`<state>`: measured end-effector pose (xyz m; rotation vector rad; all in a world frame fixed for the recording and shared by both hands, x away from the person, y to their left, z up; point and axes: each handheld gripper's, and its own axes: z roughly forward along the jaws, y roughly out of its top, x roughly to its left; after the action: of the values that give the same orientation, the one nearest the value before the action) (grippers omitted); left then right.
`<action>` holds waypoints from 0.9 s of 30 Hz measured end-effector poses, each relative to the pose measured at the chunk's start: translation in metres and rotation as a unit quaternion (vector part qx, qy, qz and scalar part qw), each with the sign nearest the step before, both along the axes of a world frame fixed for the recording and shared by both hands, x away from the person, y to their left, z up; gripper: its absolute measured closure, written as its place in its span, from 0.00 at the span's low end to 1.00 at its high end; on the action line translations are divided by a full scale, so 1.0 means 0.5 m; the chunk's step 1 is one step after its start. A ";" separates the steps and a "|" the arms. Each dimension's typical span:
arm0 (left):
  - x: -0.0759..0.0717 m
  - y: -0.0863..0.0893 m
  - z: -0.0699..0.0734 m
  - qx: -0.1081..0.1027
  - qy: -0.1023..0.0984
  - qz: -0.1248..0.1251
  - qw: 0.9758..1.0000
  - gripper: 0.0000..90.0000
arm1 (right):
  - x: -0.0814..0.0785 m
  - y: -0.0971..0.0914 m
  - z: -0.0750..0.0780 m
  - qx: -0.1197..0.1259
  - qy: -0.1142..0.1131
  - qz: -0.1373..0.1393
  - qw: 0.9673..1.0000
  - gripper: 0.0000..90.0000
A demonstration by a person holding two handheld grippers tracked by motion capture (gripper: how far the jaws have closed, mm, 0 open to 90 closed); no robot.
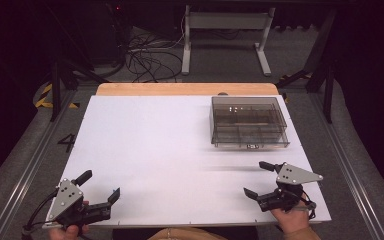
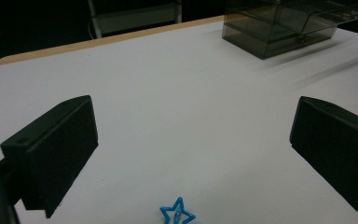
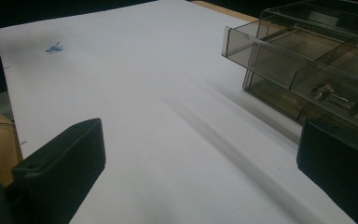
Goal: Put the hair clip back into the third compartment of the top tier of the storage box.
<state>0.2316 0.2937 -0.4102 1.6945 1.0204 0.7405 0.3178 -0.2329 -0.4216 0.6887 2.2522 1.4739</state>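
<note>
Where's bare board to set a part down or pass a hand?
Widest free patch: the white board left of the smoky compartment box, reaching the far wooden edge. Also free: the strip between the left gripper and right gripper. Tight: far right corner at the box; a small blue star clip lies by the left gripper.

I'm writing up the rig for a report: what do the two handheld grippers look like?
Each is a black handheld tool with two blocky black jaws. The left gripper and the right gripper each carry a grey three-cornered plate with small dark holes on top. A dark cable trails from the left one. No sleeves can be seen.
</note>
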 end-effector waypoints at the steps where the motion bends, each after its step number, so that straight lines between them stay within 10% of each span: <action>1: 0.000 0.000 0.000 0.000 0.000 0.000 1.000 0.02 | 0.000 0.000 0.000 0.000 0.000 0.000 1.000 0.02; 27: 0.002 0.000 0.000 -0.001 0.000 0.000 1.000 0.02 | 0.000 0.007 0.005 -0.006 0.002 0.002 1.000 0.02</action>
<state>0.2324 0.2938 -0.4102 1.6936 1.0216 0.7394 0.3180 -0.2292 -0.4194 0.6855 2.2655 1.4596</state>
